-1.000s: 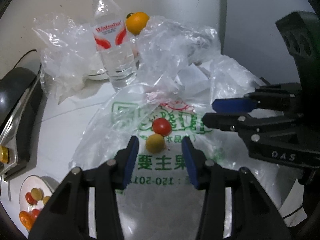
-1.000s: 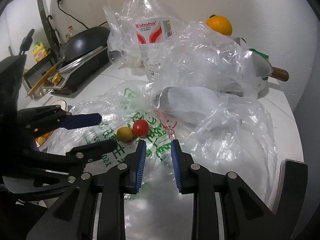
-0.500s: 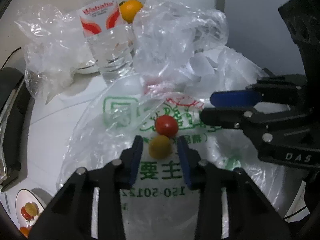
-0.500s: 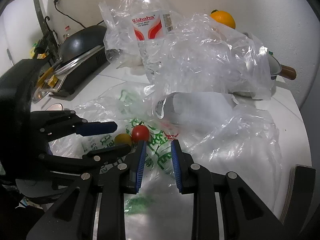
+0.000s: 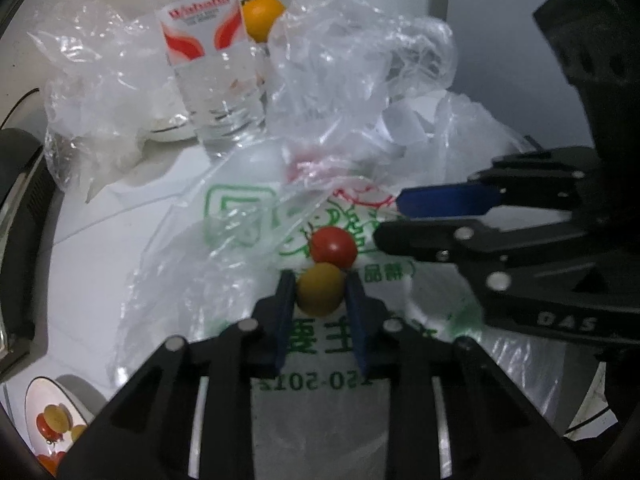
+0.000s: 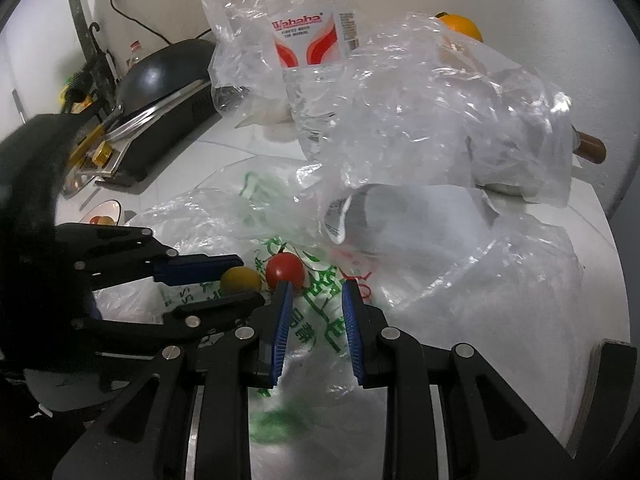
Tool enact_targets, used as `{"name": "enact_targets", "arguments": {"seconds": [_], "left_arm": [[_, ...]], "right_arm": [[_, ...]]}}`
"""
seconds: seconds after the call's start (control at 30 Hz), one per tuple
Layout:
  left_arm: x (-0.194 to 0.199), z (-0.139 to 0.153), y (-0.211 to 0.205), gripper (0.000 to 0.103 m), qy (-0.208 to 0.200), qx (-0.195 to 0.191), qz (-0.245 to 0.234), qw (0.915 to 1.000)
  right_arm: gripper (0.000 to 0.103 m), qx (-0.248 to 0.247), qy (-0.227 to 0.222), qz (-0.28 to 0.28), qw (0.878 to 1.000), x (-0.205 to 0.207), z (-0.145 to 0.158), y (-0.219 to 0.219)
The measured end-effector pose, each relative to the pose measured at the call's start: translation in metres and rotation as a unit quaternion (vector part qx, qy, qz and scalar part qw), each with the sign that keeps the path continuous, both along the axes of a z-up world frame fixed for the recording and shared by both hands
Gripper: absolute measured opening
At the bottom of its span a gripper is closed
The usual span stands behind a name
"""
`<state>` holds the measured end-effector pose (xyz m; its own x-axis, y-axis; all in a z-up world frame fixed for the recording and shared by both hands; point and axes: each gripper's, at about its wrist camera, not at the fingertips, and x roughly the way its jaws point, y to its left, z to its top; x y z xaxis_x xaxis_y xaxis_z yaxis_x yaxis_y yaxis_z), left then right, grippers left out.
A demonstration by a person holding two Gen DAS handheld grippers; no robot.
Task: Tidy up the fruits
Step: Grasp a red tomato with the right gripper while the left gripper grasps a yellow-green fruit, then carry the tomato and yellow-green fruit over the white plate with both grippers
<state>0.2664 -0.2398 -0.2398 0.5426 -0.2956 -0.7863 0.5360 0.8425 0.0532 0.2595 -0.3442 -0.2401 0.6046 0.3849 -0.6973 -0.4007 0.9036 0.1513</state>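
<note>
Pinching the yellow tomato [image 5: 319,289] on the printed bag [image 5: 320,344] mid-desk, the left hand-held gripper [image 5: 320,286] has just been closing. Red tomato [image 5: 334,245] touches it, unpicked. Right hand-held gripper [image 6: 315,295] closed, w/ nothing held. Plate [image 5: 30,396] at near-left desk corner holds several already; approx. two left.

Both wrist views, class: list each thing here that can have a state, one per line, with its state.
Left gripper: jaws just closed, shut on the yellow tomato.
Right gripper: shut, holding nothing.
Red tomato: loose on the printed bag, touching the yellow one.
Water bottle: upright.
Small plate: holding tomatoes.
</note>
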Motion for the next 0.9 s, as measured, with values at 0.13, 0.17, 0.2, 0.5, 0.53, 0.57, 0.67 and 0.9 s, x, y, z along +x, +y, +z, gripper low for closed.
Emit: {"name": "enact_targets", "arguments": {"seconds": [0.13,0.17,0.2,0.5,0.53,0.57,0.67,0.9], "left_arm": [[-0.003,0.007,0.010,0.026,-0.003,-0.010,0.009,0.9999],[-0.004,0.009,0.013,0.026,-0.005,-0.011,0.012,0.9999],[-0.005,0.012,0.015,0.026,-0.006,-0.012,0.013,0.9998],[-0.009,0.019,0.035,0.026,-0.016,-0.027,0.031,0.9990],[-0.010,0.020,0.037,0.026,-0.017,-0.028,0.033,0.9989],[-0.011,0.020,0.039,0.026,-0.018,-0.030,0.034,0.9988],[-0.018,0.024,0.043,0.026,-0.023,-0.034,0.037,0.9985],[-0.030,0.031,0.053,0.026,-0.031,-0.039,0.046,0.9977]], "right_arm": [[0.027,-0.003,0.005,0.008,1.000,0.003,-0.002,0.008],[0.027,-0.003,0.007,0.010,1.000,0.004,-0.003,0.009],[0.027,-0.004,0.009,0.012,1.000,0.004,-0.004,0.010],[0.027,-0.015,0.015,0.022,1.000,0.015,-0.005,0.029],[0.028,-0.018,0.017,0.018,1.000,0.018,-0.006,0.030],[0.030,-0.020,0.021,0.015,0.999,0.020,-0.008,0.031],[0.035,-0.020,0.027,0.013,0.999,0.023,-0.009,0.032],[0.035,-0.043,0.026,0.024,0.998,0.023,-0.012,0.045]]}}
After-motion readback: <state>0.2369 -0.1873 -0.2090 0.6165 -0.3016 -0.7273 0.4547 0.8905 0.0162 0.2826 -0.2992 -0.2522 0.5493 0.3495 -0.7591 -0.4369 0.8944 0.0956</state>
